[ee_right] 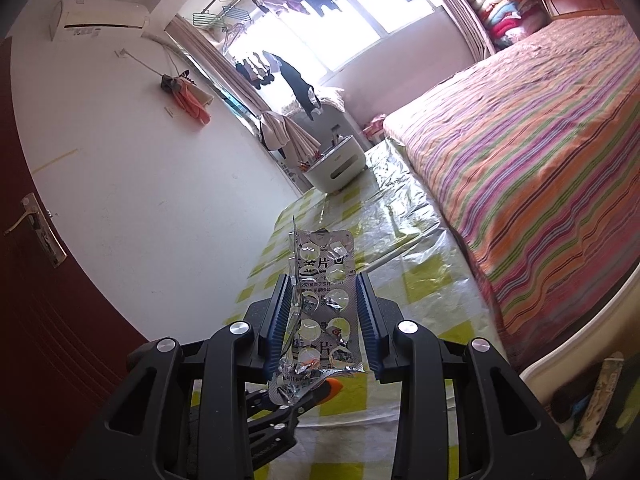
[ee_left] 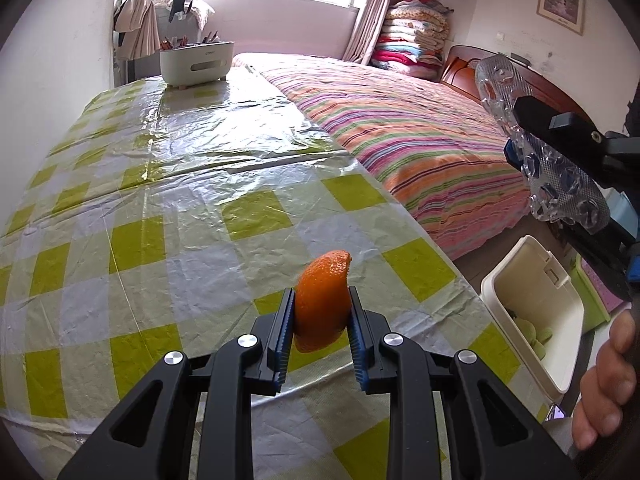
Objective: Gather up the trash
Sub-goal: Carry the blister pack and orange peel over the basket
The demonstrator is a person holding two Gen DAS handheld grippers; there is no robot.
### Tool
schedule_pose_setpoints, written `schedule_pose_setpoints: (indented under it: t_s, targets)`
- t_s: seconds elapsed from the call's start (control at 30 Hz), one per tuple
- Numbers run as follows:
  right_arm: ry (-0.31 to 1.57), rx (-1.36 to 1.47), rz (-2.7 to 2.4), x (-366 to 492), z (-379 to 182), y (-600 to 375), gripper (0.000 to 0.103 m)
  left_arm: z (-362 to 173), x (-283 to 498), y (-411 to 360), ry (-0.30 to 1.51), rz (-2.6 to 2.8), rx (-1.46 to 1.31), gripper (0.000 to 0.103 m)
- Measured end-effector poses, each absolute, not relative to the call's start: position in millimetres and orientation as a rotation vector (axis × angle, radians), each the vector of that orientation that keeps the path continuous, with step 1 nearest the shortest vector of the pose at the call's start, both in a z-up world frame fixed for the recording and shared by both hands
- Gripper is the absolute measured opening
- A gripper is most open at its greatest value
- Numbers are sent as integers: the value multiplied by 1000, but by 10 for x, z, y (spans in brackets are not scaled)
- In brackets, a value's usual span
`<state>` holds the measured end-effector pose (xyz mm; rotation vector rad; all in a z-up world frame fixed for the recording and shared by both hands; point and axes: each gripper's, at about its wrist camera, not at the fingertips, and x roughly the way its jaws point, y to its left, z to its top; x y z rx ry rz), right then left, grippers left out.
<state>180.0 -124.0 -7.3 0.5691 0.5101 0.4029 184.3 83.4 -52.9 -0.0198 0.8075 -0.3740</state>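
Over on the far left of the left wrist view, a white oval plastic caddy [ee_left: 197, 61] stuffed with pencils sits at the far end of the table [ee_left: 120, 184], which wears a crinkly, glossy cloth in yellow-green and white checks. Moving in toward the middle, here is the left gripper [ee_left: 322, 312], its black arms and blue ribbed pads clenched on a curved piece of orange peel [ee_left: 322, 300], which stands up between the pads, lifted clear above the tablecloth. Past the table's edge, the bed with its pink, orange and green striped cover [ee_left: 420, 136] runs alongside. Further right and lower down, a cream plastic bin with its hinged lid flipped open [ee_left: 532, 312] stands on the floor just beside the table, with something pale green inside. Above that bin hovers the right gripper [ee_left: 520, 136], and it has a firm grasp on a silver foil blister pack with clear, emptied bubbles [ee_left: 560, 168], held in the air well above the bin's mouth. In the right wrist view the same pack [ee_right: 324, 304] sits edge-to-edge between the right gripper's [ee_right: 324, 312] blue pads, crumpled at its near end, the left tool showing dark beneath it. At the far right edge, a bare hand [ee_left: 608, 384] curls in at the lower corner.
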Motion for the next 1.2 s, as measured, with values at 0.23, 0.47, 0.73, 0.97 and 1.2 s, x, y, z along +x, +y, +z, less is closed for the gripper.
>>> schedule_pose_setpoints:
  t_s: [0.23,0.47,0.73,0.97,1.2]
  targets:
    - [495,543,387,1714,-30,-1322,32,-500,1770,782,802,-402,-5,25]
    - [481,532,379,1646,12,-1354,32,-500,1677,672,800,-438,20,25]
    - [470,520,373,1557,8,-1426,32,-470,1576,579,791,-476,37,25]
    - [465,489,371,1464,-11,-1494,32,-444,1527,513,788,-507,43,25]
    - [469,478,344,1390,-91,-1646,32,-459,1481,396,791,-528,62,25]
